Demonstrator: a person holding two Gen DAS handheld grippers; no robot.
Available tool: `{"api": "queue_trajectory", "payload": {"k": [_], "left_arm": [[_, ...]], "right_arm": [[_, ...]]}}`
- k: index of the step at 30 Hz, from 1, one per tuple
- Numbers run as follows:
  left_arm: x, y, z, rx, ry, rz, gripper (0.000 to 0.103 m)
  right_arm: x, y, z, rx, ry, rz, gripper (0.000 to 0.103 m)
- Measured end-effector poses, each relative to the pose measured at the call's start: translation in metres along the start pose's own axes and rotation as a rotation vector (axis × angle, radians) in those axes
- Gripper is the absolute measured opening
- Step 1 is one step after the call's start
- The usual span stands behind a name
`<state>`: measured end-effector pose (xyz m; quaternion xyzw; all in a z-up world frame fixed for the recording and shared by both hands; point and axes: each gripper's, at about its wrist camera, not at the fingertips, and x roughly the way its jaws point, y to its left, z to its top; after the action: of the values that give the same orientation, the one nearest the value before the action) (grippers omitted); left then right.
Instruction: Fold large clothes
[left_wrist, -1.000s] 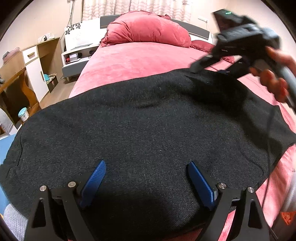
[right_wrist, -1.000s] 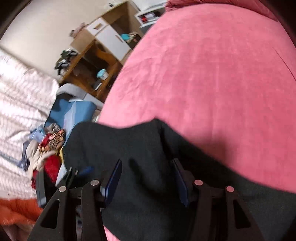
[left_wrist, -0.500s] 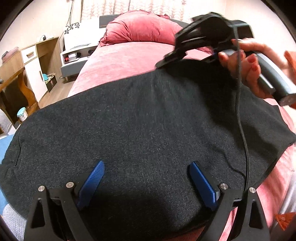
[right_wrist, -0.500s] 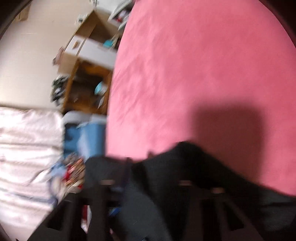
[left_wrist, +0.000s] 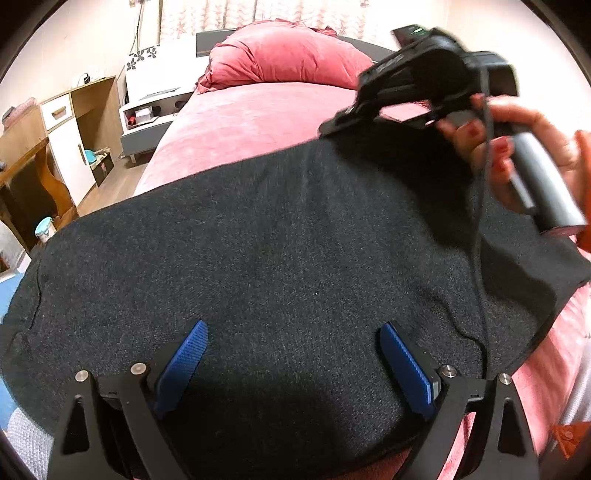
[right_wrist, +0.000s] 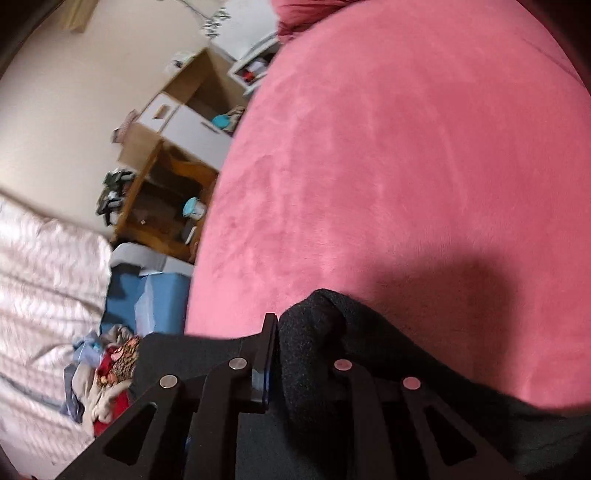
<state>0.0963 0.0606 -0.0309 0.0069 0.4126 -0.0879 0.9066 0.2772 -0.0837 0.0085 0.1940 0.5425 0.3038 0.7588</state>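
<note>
A large dark grey knitted garment (left_wrist: 280, 251) lies spread across the pink bed (left_wrist: 240, 122). My left gripper (left_wrist: 293, 354) is open, with its blue pads just above the garment's near part. My right gripper (left_wrist: 332, 127) shows in the left wrist view at the garment's far edge, held in a hand. In the right wrist view the right gripper (right_wrist: 306, 343) is shut on a bunched fold of the garment (right_wrist: 317, 325), lifted above the pink bed (right_wrist: 388, 166).
A pink pillow (left_wrist: 280, 55) lies at the bed's head. A wooden desk and white cabinet (left_wrist: 62, 125) stand left of the bed. A blue box (right_wrist: 155, 291) and a pile of clothes (right_wrist: 107, 373) sit on the floor by the bed's side.
My right gripper has closed on the garment's far edge and lifted it, moving left along that edge. My left gripper has stayed open in place.
</note>
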Motion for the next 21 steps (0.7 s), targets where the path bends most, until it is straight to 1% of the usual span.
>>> {"api": "queue_trajectory", "payload": {"k": [1, 2, 4, 5, 6, 7, 8, 9, 10, 11, 13, 14, 15, 17, 18, 19, 20, 21], "left_arm": [[0.0, 0.0, 0.001, 0.0, -0.002, 0.001, 0.095], [-0.002, 0.0, 0.001, -0.001, -0.004, 0.002, 0.095], [-0.005, 0.001, -0.001, -0.004, -0.008, 0.008, 0.095], [-0.007, 0.001, -0.001, -0.007, -0.01, 0.012, 0.095], [-0.01, 0.002, -0.003, -0.01, -0.015, 0.016, 0.095], [-0.013, 0.002, -0.004, -0.014, -0.023, 0.021, 0.095], [-0.016, 0.003, -0.004, -0.021, -0.031, 0.026, 0.094], [-0.019, 0.005, -0.006, -0.028, -0.04, 0.032, 0.094], [-0.022, 0.007, -0.007, -0.041, -0.054, 0.045, 0.094], [-0.024, 0.008, -0.007, -0.051, -0.061, 0.055, 0.094], [-0.025, 0.012, -0.01, -0.07, -0.064, 0.074, 0.094], [-0.024, 0.013, -0.011, -0.075, -0.059, 0.079, 0.094], [-0.023, 0.012, -0.012, -0.073, -0.051, 0.085, 0.094], [-0.023, 0.01, -0.015, -0.057, -0.049, 0.104, 0.094], [-0.023, 0.01, -0.015, -0.047, -0.046, 0.114, 0.094], [-0.023, 0.008, -0.016, -0.036, -0.041, 0.124, 0.094], [-0.023, 0.007, -0.018, -0.03, -0.037, 0.128, 0.094], [-0.023, 0.006, -0.019, -0.028, -0.034, 0.13, 0.094]], "right_arm": [[-0.008, 0.005, -0.001, 0.002, -0.012, 0.023, 0.015], [-0.013, 0.007, -0.002, -0.002, -0.023, 0.026, 0.016], [-0.035, 0.006, -0.004, 0.009, -0.101, -0.023, 0.024], [-0.045, 0.003, -0.004, 0.03, -0.15, -0.045, 0.027], [-0.064, -0.004, -0.005, 0.068, -0.228, -0.078, 0.028], [-0.077, -0.006, -0.007, 0.089, -0.273, -0.105, 0.03], [-0.092, -0.005, -0.011, 0.088, -0.306, -0.127, 0.03], [-0.111, -0.001, -0.023, 0.057, -0.348, -0.146, 0.03], [-0.122, 0.003, -0.035, 0.021, -0.365, -0.168, 0.03], [-0.124, 0.012, -0.044, -0.012, -0.363, -0.195, 0.03], [-0.126, 0.025, -0.079, -0.123, -0.317, -0.313, 0.03], [-0.128, 0.024, -0.092, -0.157, -0.299, -0.358, 0.03], [-0.119, 0.025, -0.113, -0.2, -0.262, -0.431, 0.03], [-0.104, 0.02, -0.14, -0.222, -0.19, -0.504, 0.03], [-0.095, 0.016, -0.153, -0.209, -0.151, -0.536, 0.03], [-0.086, 0.01, -0.166, -0.19, -0.119, -0.55, 0.031], [-0.079, 0.005, -0.183, -0.166, -0.114, -0.553, 0.031], [-0.083, 0.006, -0.198, -0.164, -0.19, -0.55, 0.033]]}}
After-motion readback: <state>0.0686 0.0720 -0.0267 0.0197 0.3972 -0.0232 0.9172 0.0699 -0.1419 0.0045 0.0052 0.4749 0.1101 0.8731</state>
